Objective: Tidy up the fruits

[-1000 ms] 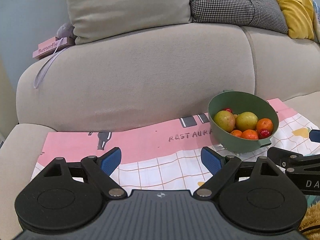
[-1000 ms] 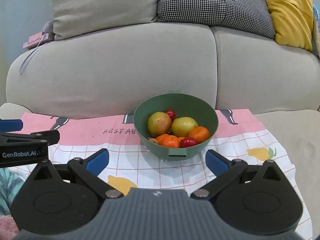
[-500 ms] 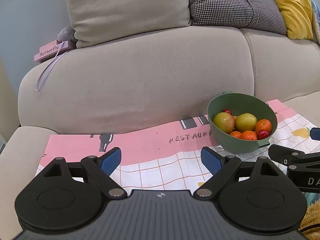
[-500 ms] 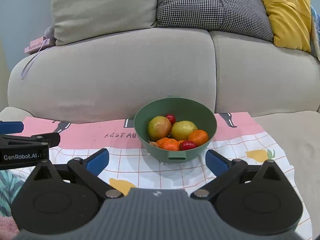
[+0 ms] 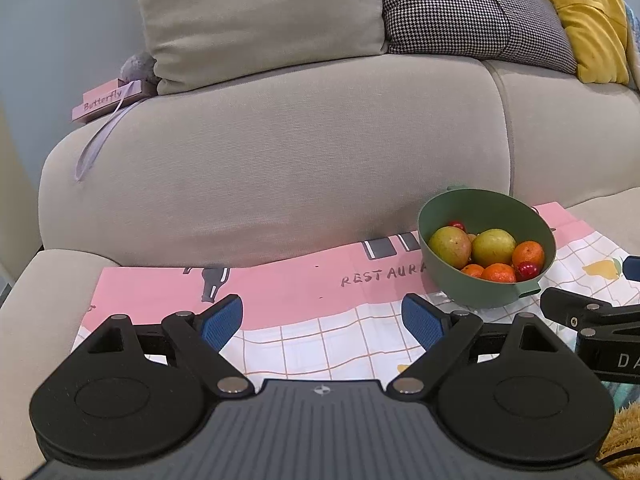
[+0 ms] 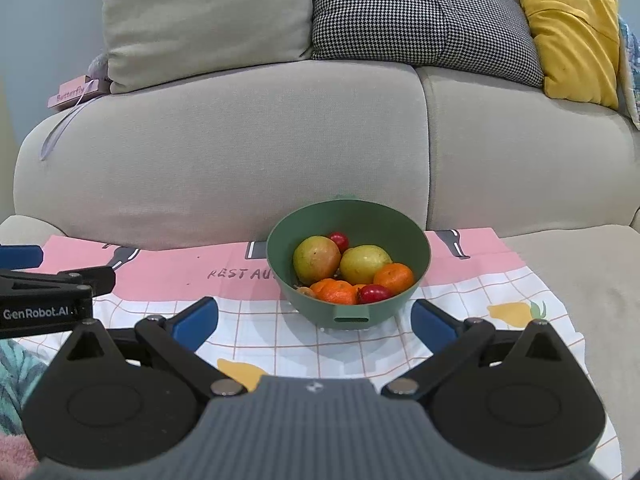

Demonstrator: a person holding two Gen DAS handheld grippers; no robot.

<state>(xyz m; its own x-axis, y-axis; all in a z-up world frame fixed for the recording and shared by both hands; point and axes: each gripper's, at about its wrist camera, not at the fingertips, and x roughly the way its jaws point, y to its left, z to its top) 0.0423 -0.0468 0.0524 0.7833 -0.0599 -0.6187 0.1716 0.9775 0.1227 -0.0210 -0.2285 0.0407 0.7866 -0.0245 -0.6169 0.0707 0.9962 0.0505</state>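
Observation:
A green bowl [image 6: 348, 216] [image 5: 452, 280] stands on a pink and white checked cloth [image 6: 180, 276] [image 5: 280, 292] spread over the sofa seat. Inside lie two yellow-green mangoes [image 6: 316, 260], several oranges [image 6: 394, 278] and small red fruits [image 6: 374, 293]. My right gripper [image 6: 314, 322] is open, nothing between its blue pads, a little in front of the bowl. My left gripper [image 5: 322, 320] is open too, over the cloth to the left of the bowl. Each gripper shows at the edge of the other's view.
The grey sofa backrest [image 6: 240, 152] rises just behind the bowl. On it rest a beige cushion [image 6: 204, 16], a houndstooth cushion [image 6: 416, 20] and a yellow cushion [image 6: 572, 32]. A pink "Butterfly" box [image 5: 108, 100] with a ribbon sits on the left armrest.
Both grippers have drawn back and lifted slightly, so the bowl sits lower and a bit smaller in both views. Both stay open.

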